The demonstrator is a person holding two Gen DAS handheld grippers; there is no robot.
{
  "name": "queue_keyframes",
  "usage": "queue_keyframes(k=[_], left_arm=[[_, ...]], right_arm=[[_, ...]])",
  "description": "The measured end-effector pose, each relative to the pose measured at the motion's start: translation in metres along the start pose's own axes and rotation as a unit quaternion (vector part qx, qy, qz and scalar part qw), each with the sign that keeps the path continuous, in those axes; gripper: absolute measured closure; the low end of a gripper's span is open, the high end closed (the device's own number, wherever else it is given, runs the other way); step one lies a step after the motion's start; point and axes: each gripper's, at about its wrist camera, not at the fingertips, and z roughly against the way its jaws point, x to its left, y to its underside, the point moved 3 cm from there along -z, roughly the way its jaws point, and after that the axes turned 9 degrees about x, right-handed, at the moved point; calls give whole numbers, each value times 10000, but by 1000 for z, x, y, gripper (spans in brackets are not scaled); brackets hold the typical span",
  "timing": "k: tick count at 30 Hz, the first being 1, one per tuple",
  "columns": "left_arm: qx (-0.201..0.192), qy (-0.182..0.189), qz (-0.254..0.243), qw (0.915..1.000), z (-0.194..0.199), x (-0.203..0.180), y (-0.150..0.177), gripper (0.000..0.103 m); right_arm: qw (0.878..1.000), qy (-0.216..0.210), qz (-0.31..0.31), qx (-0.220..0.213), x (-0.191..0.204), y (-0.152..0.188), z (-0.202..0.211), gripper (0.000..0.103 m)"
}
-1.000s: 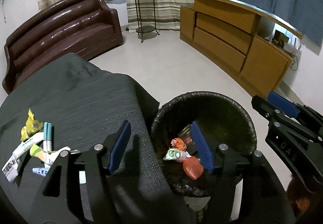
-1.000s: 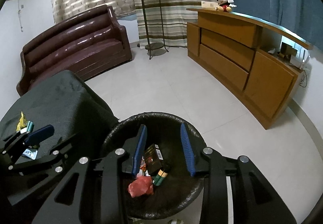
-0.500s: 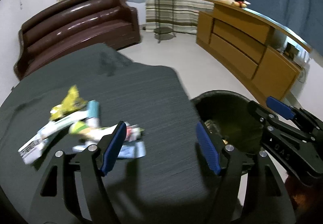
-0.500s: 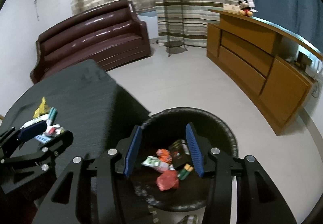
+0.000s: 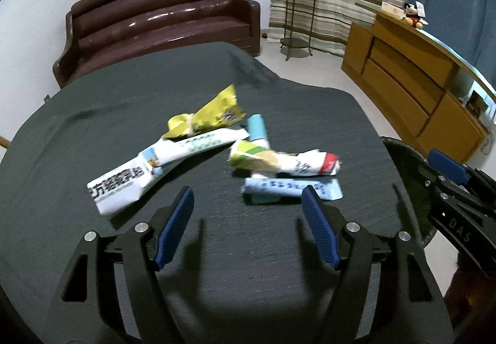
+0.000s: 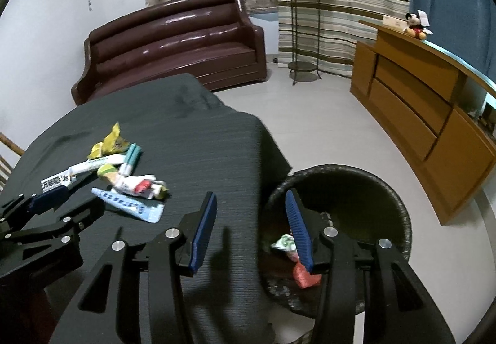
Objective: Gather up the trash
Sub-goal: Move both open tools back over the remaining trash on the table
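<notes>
Left gripper [image 5: 248, 213] just before wrappers [image 5: 217, 154]

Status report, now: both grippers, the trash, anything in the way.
Left gripper open, empty, jaws just widened. Right gripper same. Wrappers piled on table; bin alongside. Path unobstructed.

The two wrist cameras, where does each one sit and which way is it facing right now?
Left wrist: sits on the left hand-held gripper, angled down over the dark cloth-covered table at a pile of snack wrappers; its own blue-padded fingers show, open and empty, with the right hand-held gripper at the right edge.
Right wrist: sits on the right hand-held gripper, angled down across the table edge and the round black trash bin; its own open fingers show, plus the left hand-held gripper at lower left.
Shared: table, wrappers, bin, brown leather sofa, wooden counter.
</notes>
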Motion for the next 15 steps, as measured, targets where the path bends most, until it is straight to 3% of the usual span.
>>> queue_keyframes(k=[15], left_arm=[[52,-314,421,9986,3,60,10,33]], right_arm=[[9978,-323,559,155,60,-5,-12,57]])
